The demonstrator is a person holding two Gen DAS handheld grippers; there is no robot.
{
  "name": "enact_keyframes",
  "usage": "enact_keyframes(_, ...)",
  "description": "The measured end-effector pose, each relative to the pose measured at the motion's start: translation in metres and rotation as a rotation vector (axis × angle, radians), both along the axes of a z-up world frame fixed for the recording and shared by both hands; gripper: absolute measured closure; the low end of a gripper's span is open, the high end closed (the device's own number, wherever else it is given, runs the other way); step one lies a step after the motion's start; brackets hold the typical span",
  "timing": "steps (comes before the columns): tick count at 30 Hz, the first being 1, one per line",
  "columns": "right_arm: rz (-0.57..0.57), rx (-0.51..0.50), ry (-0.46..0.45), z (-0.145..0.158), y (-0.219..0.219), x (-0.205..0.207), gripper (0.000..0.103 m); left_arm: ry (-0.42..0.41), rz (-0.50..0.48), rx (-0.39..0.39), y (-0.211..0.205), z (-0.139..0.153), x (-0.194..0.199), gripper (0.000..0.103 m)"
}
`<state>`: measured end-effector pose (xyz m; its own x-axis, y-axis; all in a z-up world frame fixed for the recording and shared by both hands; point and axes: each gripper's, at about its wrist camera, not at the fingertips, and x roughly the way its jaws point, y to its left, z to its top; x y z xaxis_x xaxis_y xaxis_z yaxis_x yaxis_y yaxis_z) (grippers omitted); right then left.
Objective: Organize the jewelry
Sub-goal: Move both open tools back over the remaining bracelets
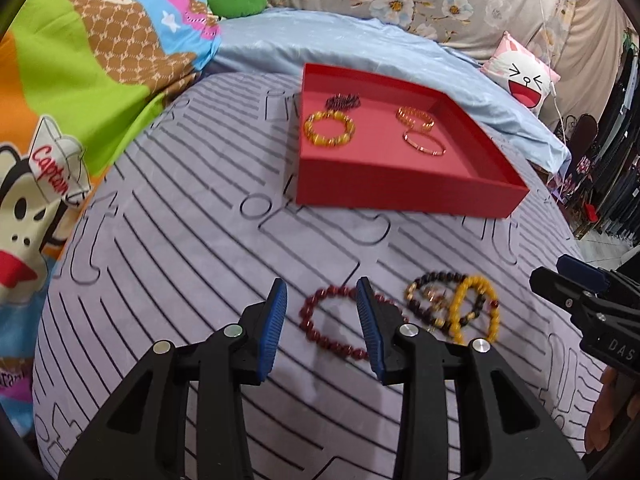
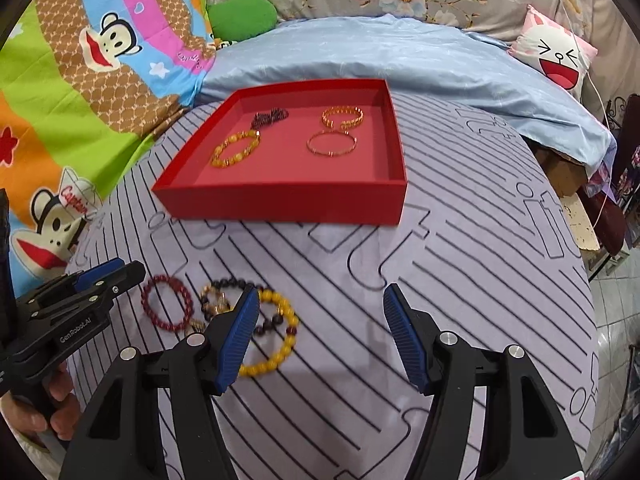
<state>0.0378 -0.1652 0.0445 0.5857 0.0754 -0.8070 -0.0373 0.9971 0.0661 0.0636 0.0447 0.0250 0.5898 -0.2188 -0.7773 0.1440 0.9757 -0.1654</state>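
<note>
I've got both grippers over the striped lilac bedsheet (image 1: 180, 240) now. My left gripper (image 1: 322, 292) has its blue pads parted a modest way with nothing clamped; the dark red bead bracelet (image 1: 344, 322) lies flat on the sheet right under its tips, the right-hand finger (image 1: 370, 320) covering part of the ring, the left-hand finger (image 1: 274, 320) just outside it. Whether the pads touch the beads I can't tell.

Just beyond that right-hand finger there's a tangle: a dark brown bead bracelet (image 1: 430, 296) overlapped by a yellow bead bracelet (image 1: 476, 308), with a small gold piece caught between them, too blurred to name.

My right gripper (image 2: 322, 296) stands wide open and empty. Its left-hand finger (image 2: 236, 336) sits over the near edge of the yellow bead bracelet (image 2: 276, 332); its right-hand finger (image 2: 406, 336) is over bare sheet, well clear of any jewelry.

Ahead of both sets of fingers, the red tray (image 1: 400, 194) rests on the sheet. Inside it: a yellow bead bangle (image 1: 329, 129) at the near left, a small dark purple bead bracelet (image 1: 343, 101) just behind it, a gold link bracelet (image 1: 416, 118) at the far right, and a thin gold bangle (image 1: 425, 143) just in front of that
</note>
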Motion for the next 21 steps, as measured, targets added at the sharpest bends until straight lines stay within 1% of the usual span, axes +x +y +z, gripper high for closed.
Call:
enact_keyframes(9, 0.01, -0.004, 0.04, -0.024, 0.009, -0.008, 0.041, 0.021, 0.022, 0.028, 0.0, -0.022, -0.003, 0.067)
enact_keyframes(14, 0.021, -0.035, 0.036, -0.031, 0.015, -0.005, 0.041, -0.003, 0.016, 0.049, -0.006, -0.023, -0.004, 0.063)
enact_keyframes(18, 0.024, -0.051, 0.035, -0.037, 0.019, -0.003, 0.044, -0.023, 0.006, 0.078, -0.01, -0.024, -0.006, 0.061)
enact_keyframes(21, 0.022, -0.065, 0.043, -0.044, 0.022, -0.002, 0.048, -0.041, -0.003, 0.106, -0.014, -0.025, -0.008, 0.059)
